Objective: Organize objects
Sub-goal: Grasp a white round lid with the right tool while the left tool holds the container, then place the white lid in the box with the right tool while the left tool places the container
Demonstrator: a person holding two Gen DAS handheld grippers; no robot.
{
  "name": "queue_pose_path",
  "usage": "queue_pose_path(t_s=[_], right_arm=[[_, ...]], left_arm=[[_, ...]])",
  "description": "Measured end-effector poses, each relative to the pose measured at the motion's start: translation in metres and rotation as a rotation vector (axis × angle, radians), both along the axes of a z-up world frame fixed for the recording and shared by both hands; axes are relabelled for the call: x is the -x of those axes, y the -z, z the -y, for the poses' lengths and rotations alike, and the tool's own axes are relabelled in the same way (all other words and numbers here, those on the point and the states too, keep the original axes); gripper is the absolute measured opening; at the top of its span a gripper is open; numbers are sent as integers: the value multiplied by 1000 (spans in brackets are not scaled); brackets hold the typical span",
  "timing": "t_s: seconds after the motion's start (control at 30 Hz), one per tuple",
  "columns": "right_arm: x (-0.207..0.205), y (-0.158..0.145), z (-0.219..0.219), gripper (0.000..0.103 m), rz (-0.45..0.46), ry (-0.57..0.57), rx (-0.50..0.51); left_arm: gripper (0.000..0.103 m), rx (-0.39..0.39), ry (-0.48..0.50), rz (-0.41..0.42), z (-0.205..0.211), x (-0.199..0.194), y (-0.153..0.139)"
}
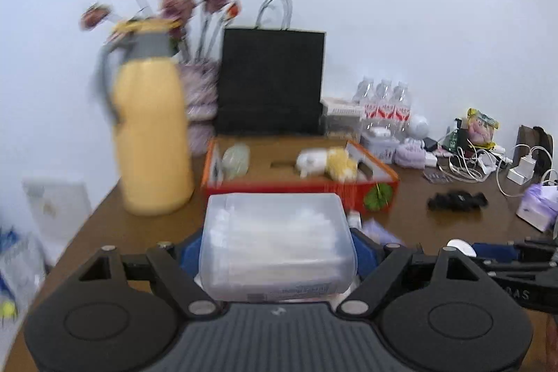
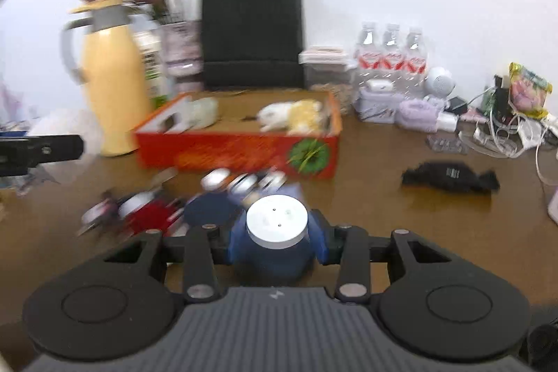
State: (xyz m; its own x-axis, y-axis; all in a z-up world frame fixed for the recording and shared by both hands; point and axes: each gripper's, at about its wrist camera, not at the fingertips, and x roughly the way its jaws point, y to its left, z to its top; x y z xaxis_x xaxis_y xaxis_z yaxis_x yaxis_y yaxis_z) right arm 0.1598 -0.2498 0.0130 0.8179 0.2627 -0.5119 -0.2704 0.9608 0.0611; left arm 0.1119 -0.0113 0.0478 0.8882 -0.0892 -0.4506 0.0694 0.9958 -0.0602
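The clear plastic box [image 1: 277, 244] lies crosswise, its long axis running left to right, clamped between the wide-set blue pads of the left claw [image 1: 278, 255] above the worktop [image 1: 411, 194]. The right claw [image 2: 278, 241] grips an upright blue bottle [image 2: 277, 253], white cap up. Behind, the orange box [image 2: 240, 150] holds a white toy [image 2: 275, 119] and a yellow one [image 2: 307, 117].
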Motion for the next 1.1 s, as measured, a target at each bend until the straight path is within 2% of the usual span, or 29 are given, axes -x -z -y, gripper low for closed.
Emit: queue_pose_path(t_s=[0.13,0.2,0.4,0.6,0.7,0.77,0.83,0.9,0.97,1.03,1.1], right_arm=[[64,12,-6,40,-93,-65,-98],[80,18,-12,40,-128,-77,-126],[96,12,-29,40,-84,-101,-68],[86,16,-25,40,-98,-75,-75],[63,9,-19,40,-100,-69,-93],[38,-4,-15,40,-76,-80,-112],[3,-23,-13,40,-26,-106,-124],[-43,-38,-13,40,4,-117,-126],[-100,-52,-18,40,2,-111,-108],[-161,-57,-26,40,-35,-111,-112],[-223,-51,-38,40,-109,-106,-85]], left_arm=[[82,136,-5,-161,-8,57,29],[82,159,0,-213,-11,68,37],[81,111,-16,-127,-15,79,26],[81,112,0,-151,-16,55,31],[81,88,26,-110,-17,23,21],[81,77,51,-55,-18,-12,7],[81,75,111,-52,-20,-59,-4],[81,93,106,-88,-22,-113,-12],[81,79,119,-109,-23,-168,-18],[81,61,74,-148,-24,-223,-17],[81,35,42,-176,-24,-265,-10]])
